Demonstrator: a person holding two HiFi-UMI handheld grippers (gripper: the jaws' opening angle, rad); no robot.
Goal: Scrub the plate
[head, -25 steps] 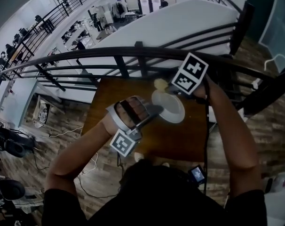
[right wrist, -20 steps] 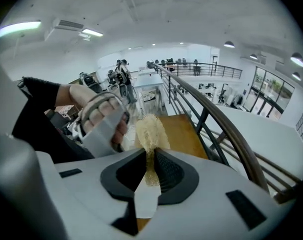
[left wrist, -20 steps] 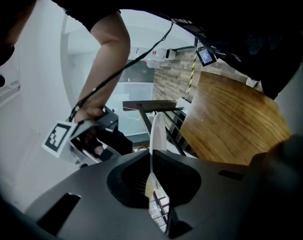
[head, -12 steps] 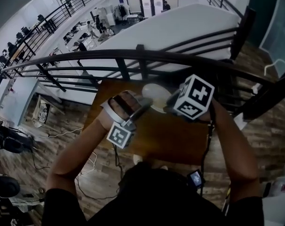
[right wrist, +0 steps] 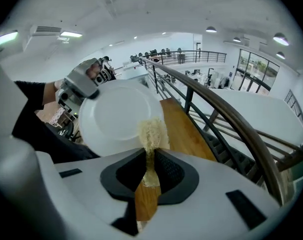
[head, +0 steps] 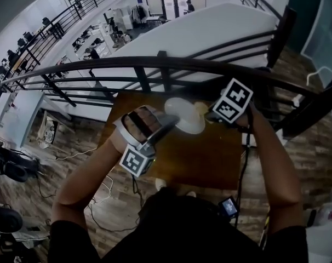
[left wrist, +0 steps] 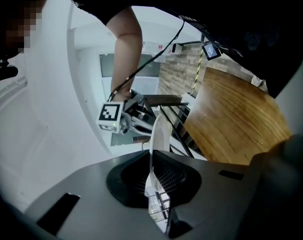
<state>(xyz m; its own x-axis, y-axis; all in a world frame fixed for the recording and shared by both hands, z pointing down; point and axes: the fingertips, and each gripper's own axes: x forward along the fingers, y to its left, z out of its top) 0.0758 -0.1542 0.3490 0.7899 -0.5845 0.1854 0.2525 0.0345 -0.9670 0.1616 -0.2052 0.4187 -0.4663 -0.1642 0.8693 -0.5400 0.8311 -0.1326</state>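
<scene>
The plate [head: 183,115] is held in the air over the far part of the wooden table [head: 210,158], its left rim clamped in the left gripper [left wrist: 154,186], and a pale fibrous scrubber [right wrist: 151,133], pinched in the right gripper [right wrist: 148,169], is laid against its face, which is seen only edge-on in the left gripper view.

Edge-on plate [left wrist: 159,130] in left claw [left wrist: 153,185]

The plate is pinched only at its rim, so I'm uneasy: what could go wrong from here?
1. The left tongs grip the plate by a thin edge, up off the table; scrubbing pressure could lever it loose.
2. The scrub pad in the right tongs sits at the plate's edge, so a stroke may slip off.
</scene>
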